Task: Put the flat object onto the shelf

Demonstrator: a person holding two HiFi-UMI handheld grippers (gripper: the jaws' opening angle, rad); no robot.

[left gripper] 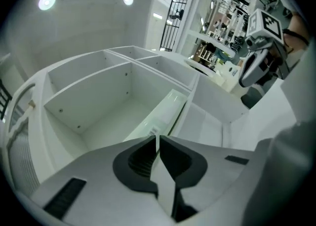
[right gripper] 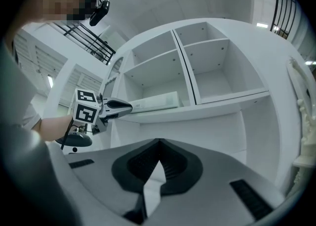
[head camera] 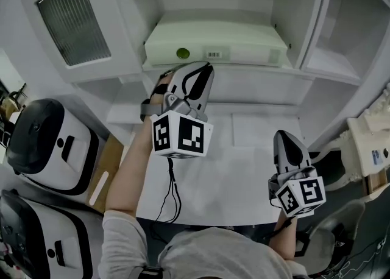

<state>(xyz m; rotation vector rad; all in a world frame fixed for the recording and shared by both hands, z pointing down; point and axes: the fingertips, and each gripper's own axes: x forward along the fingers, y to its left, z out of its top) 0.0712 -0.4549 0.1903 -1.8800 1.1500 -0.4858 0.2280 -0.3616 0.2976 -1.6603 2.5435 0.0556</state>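
The flat object, a pale flat box with a green dot and a barcode label, lies on the white shelf in the middle compartment. It also shows as the flat box in the left gripper view and the flat box in the right gripper view. My left gripper is held at the shelf's front edge, just before the box; its jaws stand together with nothing between them. My right gripper hangs lower over the table at the right, its jaws closed and empty.
The shelf unit has an upper compartment and side compartments. A white table lies below. Two black-and-white appliances stand at the left, a white ornate object at the right. A cable hangs from the left gripper.
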